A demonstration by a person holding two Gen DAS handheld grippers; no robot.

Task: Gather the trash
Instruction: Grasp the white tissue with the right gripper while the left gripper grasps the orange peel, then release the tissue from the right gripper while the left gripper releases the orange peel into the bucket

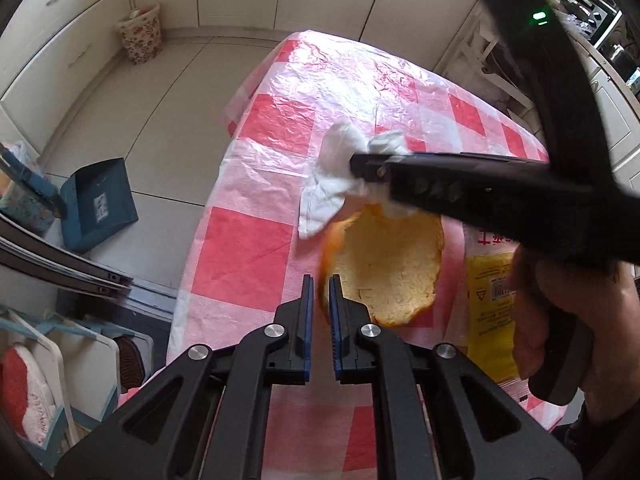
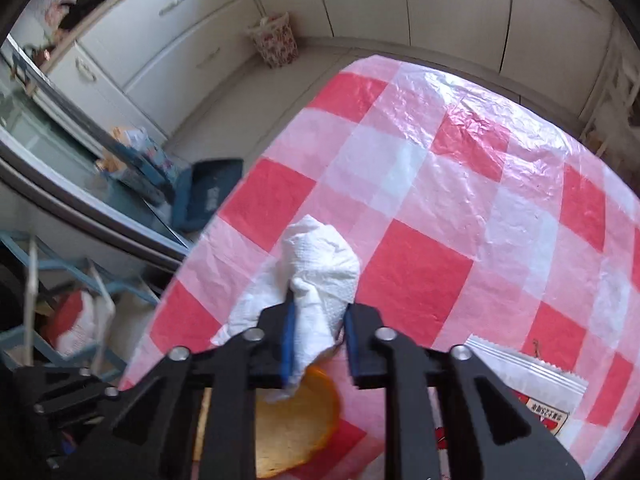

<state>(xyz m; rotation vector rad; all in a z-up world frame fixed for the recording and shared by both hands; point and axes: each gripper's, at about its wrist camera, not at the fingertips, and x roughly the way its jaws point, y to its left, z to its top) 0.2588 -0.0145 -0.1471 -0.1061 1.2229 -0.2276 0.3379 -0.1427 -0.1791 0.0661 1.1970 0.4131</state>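
My left gripper (image 1: 320, 280) is shut on the edge of a large orange peel (image 1: 388, 268), pale pith side up, held above the red and white checked tablecloth (image 1: 256, 252). My right gripper (image 2: 318, 322) is shut on a crumpled white paper towel (image 2: 316, 264) and holds it just above the peel (image 2: 296, 424). In the left wrist view the right gripper (image 1: 360, 166) reaches in from the right with the towel (image 1: 336, 176) in its tips.
A yellow snack wrapper (image 1: 490, 308) lies on the table at the right, also in the right wrist view (image 2: 536, 392). A floral waste basket (image 1: 141, 34) stands by the far cabinets. A blue dustpan (image 1: 98, 204) sits on the floor left of the table.
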